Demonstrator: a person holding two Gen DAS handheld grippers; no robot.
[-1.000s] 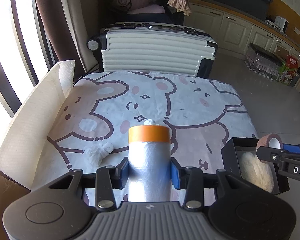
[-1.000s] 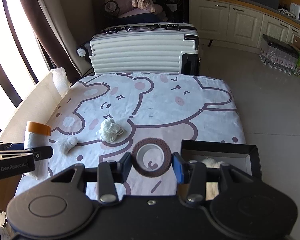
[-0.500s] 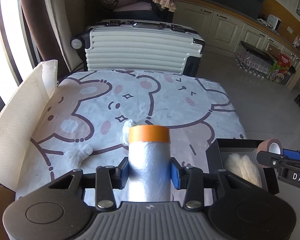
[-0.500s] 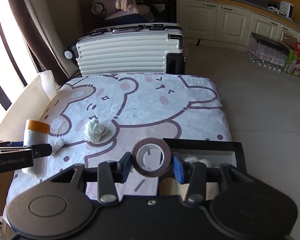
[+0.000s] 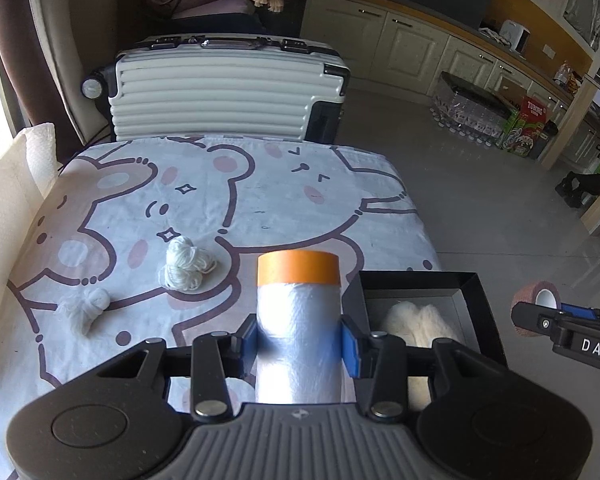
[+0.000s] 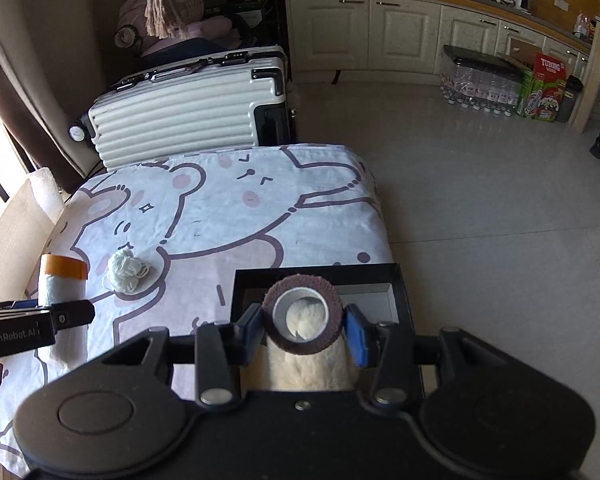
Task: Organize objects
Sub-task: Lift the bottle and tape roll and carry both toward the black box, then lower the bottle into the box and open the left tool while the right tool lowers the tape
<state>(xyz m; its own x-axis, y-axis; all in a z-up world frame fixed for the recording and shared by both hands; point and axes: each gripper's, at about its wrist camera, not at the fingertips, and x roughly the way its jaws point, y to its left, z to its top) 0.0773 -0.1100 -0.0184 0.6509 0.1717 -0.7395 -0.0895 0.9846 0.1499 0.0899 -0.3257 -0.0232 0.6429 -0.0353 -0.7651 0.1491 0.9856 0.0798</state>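
Observation:
My left gripper [image 5: 299, 346] is shut on an upright roll of clear film with an orange top [image 5: 299, 320], held above the table's near edge; it also shows in the right wrist view [image 6: 62, 304]. My right gripper [image 6: 303, 326] is shut on a brown bandage roll [image 6: 303, 310], held over the black box [image 6: 396, 280] at the table's right. The box [image 5: 476, 300] holds a fluffy white item [image 5: 420, 324]. A white yarn ball [image 5: 186, 264] and a smaller white bundle [image 5: 84, 308] lie on the bear-print cloth [image 5: 220, 184].
A white ribbed suitcase [image 5: 220, 88] stands behind the table. A white paper sheet [image 5: 8, 216] leans along the left edge. Tiled floor [image 6: 500, 200] lies to the right, with cabinets [image 6: 400, 36] and bottle packs [image 6: 484, 80] beyond.
Both grippers moved right with their loads. The bandage roll went from over the cloth to over the black box. The film roll shifted toward the box.

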